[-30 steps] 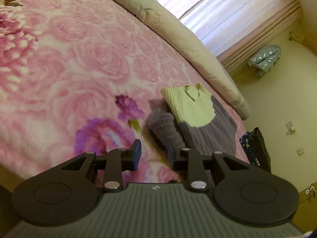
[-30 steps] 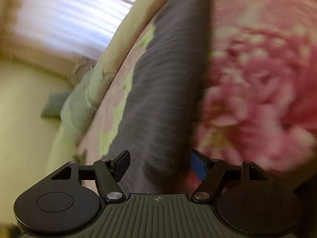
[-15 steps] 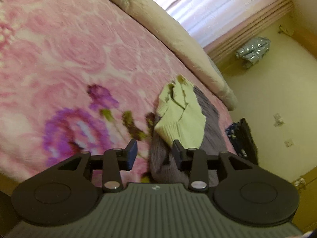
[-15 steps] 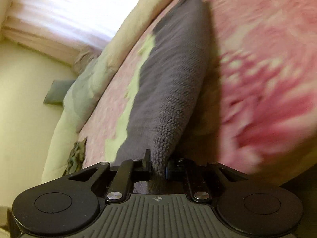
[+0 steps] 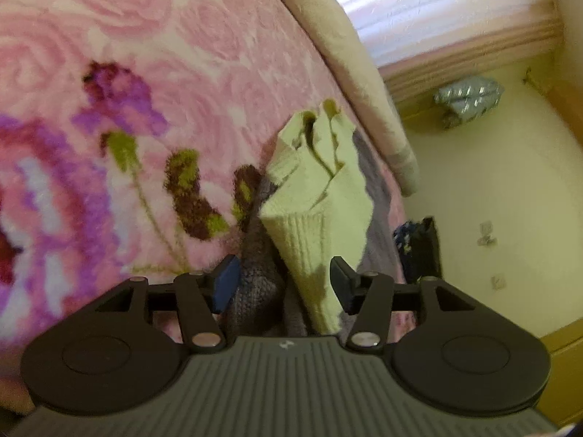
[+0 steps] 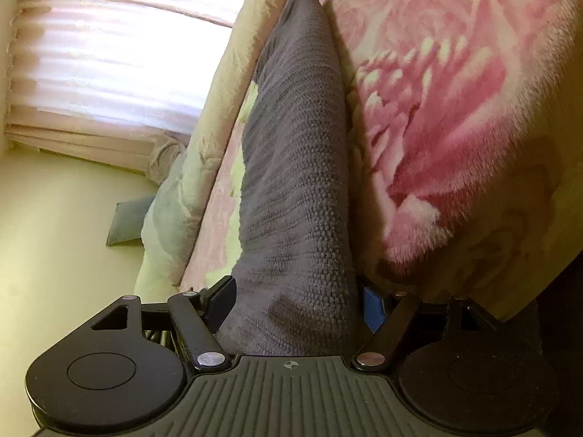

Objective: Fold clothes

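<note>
A grey and pale-green knit sweater (image 5: 317, 196) lies on the pink floral blanket (image 5: 145, 73) near the bed's edge. In the left wrist view my left gripper (image 5: 282, 284) is open, its jaws on either side of the bunched green and grey fabric at the near end. In the right wrist view the grey part of the sweater (image 6: 298, 167) stretches away from me. My right gripper (image 6: 297, 300) is open, with the grey knit lying between its spread jaws.
A beige quilt (image 5: 349, 62) runs along the far side of the bed below the curtained window (image 6: 109, 54). On the floor are a silvery bundle (image 5: 466, 98), a dark bag (image 5: 419, 247) and a grey-green cushion (image 6: 127, 218). The bed edge drops off beside the sweater.
The right gripper, shut on the grey knit half a second ago, has opened. The left gripper has moved in over the sweater and its jaws have spread wider around the fabric.
</note>
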### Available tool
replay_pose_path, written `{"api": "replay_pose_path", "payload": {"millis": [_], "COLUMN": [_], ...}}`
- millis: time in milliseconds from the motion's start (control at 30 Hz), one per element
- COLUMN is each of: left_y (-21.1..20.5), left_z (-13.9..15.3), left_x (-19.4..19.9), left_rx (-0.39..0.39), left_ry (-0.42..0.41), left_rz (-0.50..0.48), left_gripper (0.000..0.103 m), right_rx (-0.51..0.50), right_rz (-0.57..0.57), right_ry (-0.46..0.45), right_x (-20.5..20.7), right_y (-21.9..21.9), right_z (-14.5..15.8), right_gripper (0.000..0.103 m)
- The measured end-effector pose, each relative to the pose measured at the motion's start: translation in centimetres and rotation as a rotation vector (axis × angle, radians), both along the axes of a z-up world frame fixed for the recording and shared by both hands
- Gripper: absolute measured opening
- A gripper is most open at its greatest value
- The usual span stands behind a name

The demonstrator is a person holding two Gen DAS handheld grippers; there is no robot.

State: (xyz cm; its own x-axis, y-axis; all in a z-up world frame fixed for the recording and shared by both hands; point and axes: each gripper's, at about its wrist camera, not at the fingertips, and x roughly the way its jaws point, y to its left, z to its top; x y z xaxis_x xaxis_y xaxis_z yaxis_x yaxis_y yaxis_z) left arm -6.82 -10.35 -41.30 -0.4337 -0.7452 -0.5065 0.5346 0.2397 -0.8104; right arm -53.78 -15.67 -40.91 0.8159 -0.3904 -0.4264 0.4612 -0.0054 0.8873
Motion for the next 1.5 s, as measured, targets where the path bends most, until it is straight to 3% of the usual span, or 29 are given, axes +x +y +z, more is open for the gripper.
{"api": "replay_pose_path", "payload": {"millis": [67, 167, 233, 267, 400, 467, 500, 567, 667, 800, 900, 1033, 1167, 1233, 1300, 1400, 1500], "left_y": [0.1, 1.3, 2.5, 3.0, 5.0, 5.8, 6.1, 5.6, 3.4, -2.7, -7.6, -12.9, -15.8, -16.3, -16.2, -14.4, -14.1], "left_z": [0.7, 1.8, 1.9, 1.5, -0.6, 0.1, 1.1, 3.6, 6.7, 7.9, 7.1, 5.2, 3.3, 2.9, 3.2, 4.5, 3.1], "left_x": [-0.2, -0.3, -0.8, -1.2, -2.3, -1.9, -1.6, -1.2, -0.6, -1.5, -2.4, -3.9, -4.9, -5.4, -5.6, -5.4, -5.3], "left_rx": [-0.020, -0.069, -0.087, -0.079, -0.010, -0.019, -0.027, -0.066, -0.133, -0.163, -0.144, -0.110, -0.082, -0.099, -0.127, -0.196, -0.143], "left_ry": [-0.040, -0.045, -0.039, -0.043, -0.093, -0.105, -0.137, -0.233, -0.317, -0.325, -0.288, -0.318, -0.318, -0.317, -0.341, -0.486, -0.559], "left_rz": [-0.030, -0.042, -0.050, -0.059, -0.068, -0.040, -0.023, -0.016, -0.040, -0.111, -0.176, -0.230, -0.291, -0.322, -0.335, -0.328, -0.346], "left_gripper": [0.021, 0.016, 0.010, 0.000, 0.000, 0.000, 0.001, 0.003, 0.030, 0.034, 0.034, 0.036, 0.031, 0.000, 0.000, 0.001, 0.003], "right_rx": [0.023, -0.005, -0.048, -0.062, -0.043, -0.065, -0.102, -0.171, -0.208, -0.200, -0.206, -0.244, -0.265, -0.277, -0.289, -0.368, -0.473], "right_rz": [0.008, 0.012, 0.012, 0.008, 0.016, 0.039, 0.034, 0.006, -0.057, -0.119, -0.116, -0.114, -0.101, -0.087, -0.073, -0.028, 0.041], "right_ry": [0.042, 0.043, 0.069, 0.089, 0.177, 0.253, 0.288, 0.322, 0.316, 0.364, 0.374, 0.416, 0.462, 0.507, 0.552, 0.667, 0.804], "right_x": [-0.1, -1.1, -1.6, -2.0, -2.1, -1.5, -1.4, -1.5, -2.2, -3.2, -2.2, -0.2, 1.8, 2.8, 3.8, 5.5, 7.6], "right_y": [-0.3, -0.4, -0.6, -0.5, -0.1, 0.4, 0.7, 1.0, -0.3, -3.3, -6.1, -9.3, -11.7, -12.2, -12.6, -12.0, -11.2], "right_z": [0.0, 0.6, 1.9, 2.4, 2.0, 2.2, 2.9, 4.2, 5.3, 5.2, 5.0, 4.9, 4.6, 4.3, 4.1, 4.5, 4.0], "right_gripper": [0.020, 0.012, 0.012, 0.011, 0.014, 0.053, 0.056, 0.057, 0.056, 0.056, 0.056, 0.041, 0.041, 0.041, 0.041, 0.041, 0.041]}}
